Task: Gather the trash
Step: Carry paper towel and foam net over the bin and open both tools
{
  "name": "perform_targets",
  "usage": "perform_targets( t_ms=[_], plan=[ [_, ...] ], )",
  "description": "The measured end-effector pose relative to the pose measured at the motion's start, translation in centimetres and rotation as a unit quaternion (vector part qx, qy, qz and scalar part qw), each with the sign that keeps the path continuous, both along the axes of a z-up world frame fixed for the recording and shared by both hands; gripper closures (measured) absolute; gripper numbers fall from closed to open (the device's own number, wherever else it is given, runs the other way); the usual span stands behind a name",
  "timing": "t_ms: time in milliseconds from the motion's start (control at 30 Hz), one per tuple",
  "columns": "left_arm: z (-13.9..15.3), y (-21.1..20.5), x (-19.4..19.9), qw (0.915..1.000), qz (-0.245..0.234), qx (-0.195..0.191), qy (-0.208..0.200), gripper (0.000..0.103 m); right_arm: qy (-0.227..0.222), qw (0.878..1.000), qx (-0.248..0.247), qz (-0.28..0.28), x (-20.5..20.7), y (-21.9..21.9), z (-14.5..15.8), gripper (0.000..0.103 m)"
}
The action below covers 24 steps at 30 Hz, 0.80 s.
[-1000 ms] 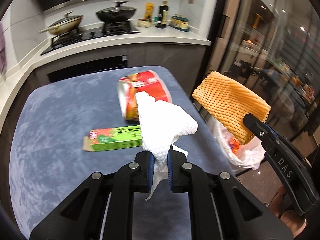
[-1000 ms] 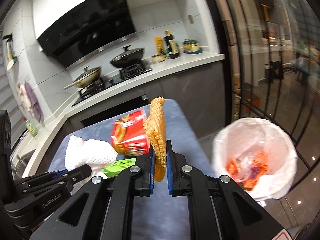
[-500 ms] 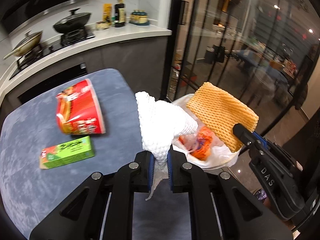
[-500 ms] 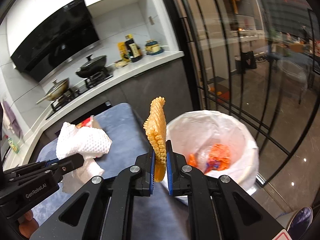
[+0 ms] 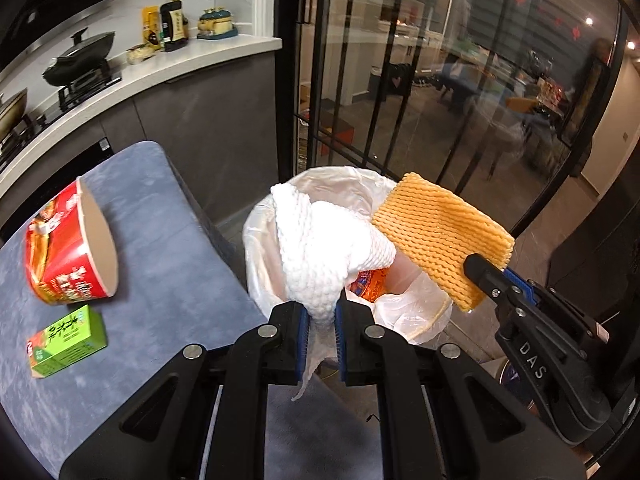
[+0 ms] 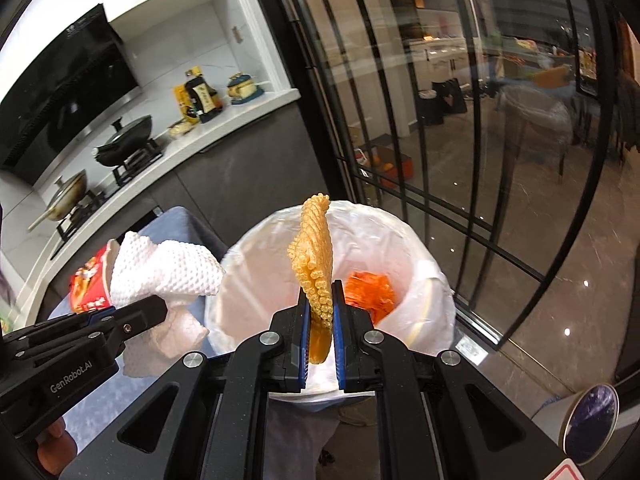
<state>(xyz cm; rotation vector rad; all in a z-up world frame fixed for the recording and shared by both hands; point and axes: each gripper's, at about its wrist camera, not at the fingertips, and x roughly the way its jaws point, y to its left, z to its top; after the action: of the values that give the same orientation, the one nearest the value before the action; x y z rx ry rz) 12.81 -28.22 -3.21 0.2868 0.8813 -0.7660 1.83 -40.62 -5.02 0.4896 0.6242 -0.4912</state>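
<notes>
My left gripper (image 5: 320, 316) clamped on white foam net wrap (image 5: 320, 248); right gripper (image 6: 320, 312) pinching orange foam net sleeve (image 6: 314, 256). Both above white-lined trash bin (image 6: 416, 248). Drop step; next, I judge: open jaws over the opening.

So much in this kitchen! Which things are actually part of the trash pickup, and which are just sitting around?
Part of the job:
- white foam net, pinched in the left tool
- yellow foam net, pinched in the right tool
- lined trash bin
- red noodle cup and green carton on the table

Just lying about:
- black wok
- sauce bottle
- glass doors
</notes>
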Motion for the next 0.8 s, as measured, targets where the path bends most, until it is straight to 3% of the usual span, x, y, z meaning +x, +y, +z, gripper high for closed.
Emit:
perform_targets(
  t_ms=[433,500,567,633,800],
  plan=[
    [-2.1,-2.2,0.7,0.9997,-0.004,0.019,0.012,0.090,0.019,1.000,0.010,-0.009,1.2,-1.3,-1.8,0.093],
    [-2.3,-2.2,0.8,0.9997,-0.002,0.022,0.012,0.083,0.019,1.000,0.014,-0.011,1.3,-1.5,-2.0,0.091],
    [-2.2,-2.3,0.7,0.9997,0.001,0.022,0.007,0.067,0.019,1.000,0.019,-0.011,1.5,-1.6,-2.1,0.085],
    [-2.1,-2.2,0.6,0.9998,0.003,0.022,-0.001,0.059,0.016,1.000,0.018,-0.014,1.5,-1.6,-2.0,0.077],
    [-2.1,-1.9,0.9,0.9998,0.008,0.019,0.001,0.057,0.009,1.000,0.019,-0.018,1.3,-1.5,-1.7,0.073]
  ],
)
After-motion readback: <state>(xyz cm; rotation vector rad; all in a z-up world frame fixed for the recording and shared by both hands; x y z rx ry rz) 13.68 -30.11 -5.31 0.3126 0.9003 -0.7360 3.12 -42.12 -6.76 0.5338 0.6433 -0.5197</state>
